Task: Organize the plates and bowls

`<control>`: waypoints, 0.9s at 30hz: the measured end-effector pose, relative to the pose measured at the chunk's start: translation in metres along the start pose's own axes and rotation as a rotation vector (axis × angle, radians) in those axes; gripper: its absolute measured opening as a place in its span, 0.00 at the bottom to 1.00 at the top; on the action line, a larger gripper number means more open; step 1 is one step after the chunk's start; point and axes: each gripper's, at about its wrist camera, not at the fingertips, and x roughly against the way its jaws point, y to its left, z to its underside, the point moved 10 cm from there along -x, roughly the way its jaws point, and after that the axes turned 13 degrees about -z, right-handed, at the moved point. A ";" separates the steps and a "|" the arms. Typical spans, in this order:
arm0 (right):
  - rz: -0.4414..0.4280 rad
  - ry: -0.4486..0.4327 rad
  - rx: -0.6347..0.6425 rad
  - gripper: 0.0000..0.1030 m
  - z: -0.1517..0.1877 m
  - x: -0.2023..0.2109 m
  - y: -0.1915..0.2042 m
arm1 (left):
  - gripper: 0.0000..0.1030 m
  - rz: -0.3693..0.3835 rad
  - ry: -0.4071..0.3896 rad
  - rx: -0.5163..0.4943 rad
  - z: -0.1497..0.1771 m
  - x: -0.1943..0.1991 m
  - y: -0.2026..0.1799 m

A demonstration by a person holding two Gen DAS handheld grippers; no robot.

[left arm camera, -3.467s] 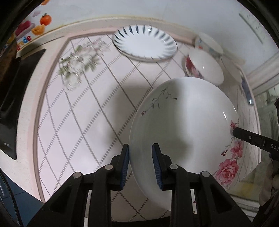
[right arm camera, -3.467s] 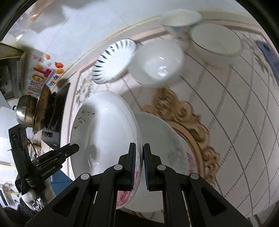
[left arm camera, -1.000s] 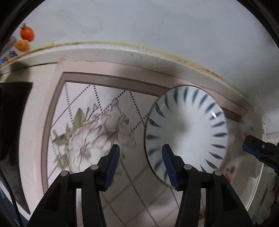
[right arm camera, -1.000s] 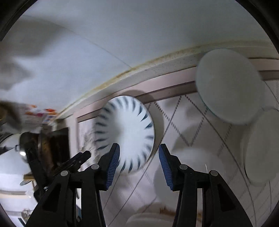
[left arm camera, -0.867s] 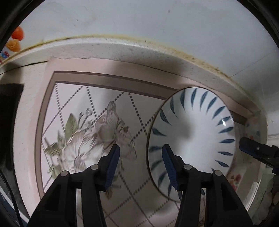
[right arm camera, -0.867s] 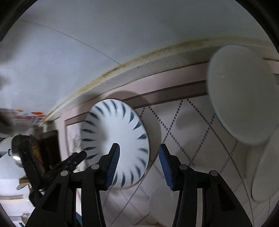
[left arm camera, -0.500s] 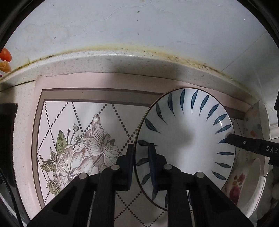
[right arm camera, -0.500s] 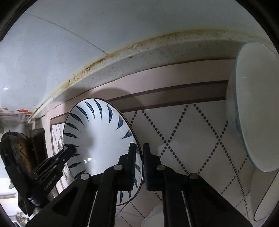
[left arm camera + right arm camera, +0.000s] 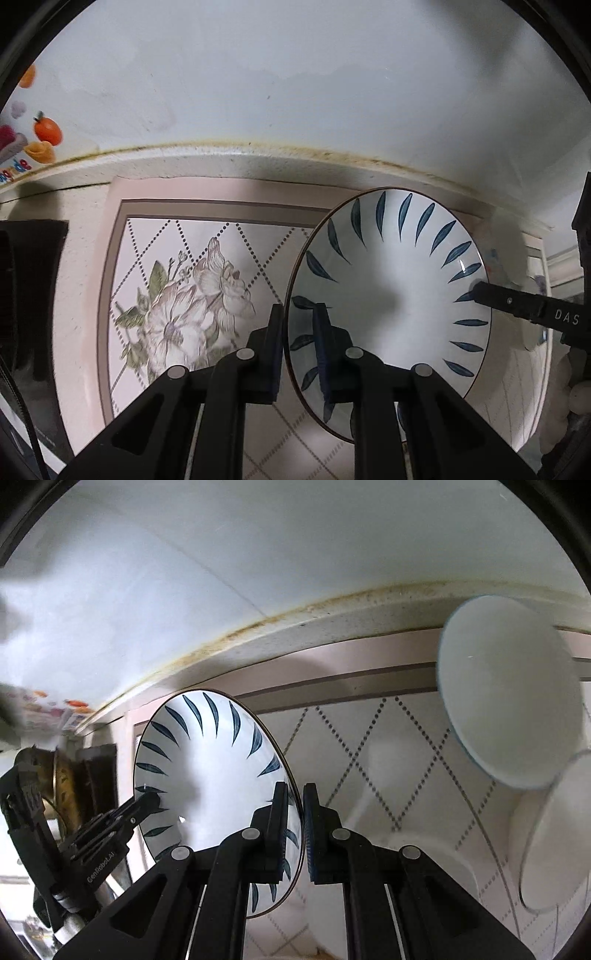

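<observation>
- The left hand-held gripper is clamped on the near left rim of the blue-leaf plate; its blue pads sit on either side of the rim.
- The right hand-held gripper is closed on the opposite rim of the same plate, one finger inside the dish and one outside.
- The plate hangs between the two grippers, tilted; whether any part of it touches the table cannot be told.
- Left of the left gripper, a pink floral mat covers the table, with a dark appliance further left, cut off by the frame.
- Beyond both grippers rises a white wall, with a grimy seam where it meets the table, and a fruit sticker at far left.
- Right of the right gripper stands a white bowl, and lower right another pale dish, blurred and cut off.
- Below the right gripper, a white rounded shape is mostly hidden by the fingers.
- Far left of the right gripper, a metal pot is partly blocked by the other tool.
</observation>
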 end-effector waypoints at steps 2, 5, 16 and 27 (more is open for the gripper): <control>-0.008 0.001 0.017 0.09 0.010 0.012 0.005 | 0.13 0.008 -0.016 -0.005 0.009 0.019 -0.001; -0.013 -0.003 0.037 0.09 0.030 0.033 0.011 | 0.13 0.018 -0.040 -0.012 0.014 0.043 -0.010; -0.030 -0.010 0.037 0.09 0.127 0.095 0.004 | 0.13 0.048 -0.063 -0.066 0.070 0.089 -0.037; -0.024 0.015 -0.011 0.09 0.223 0.110 -0.039 | 0.13 0.066 0.029 -0.121 0.157 0.073 -0.063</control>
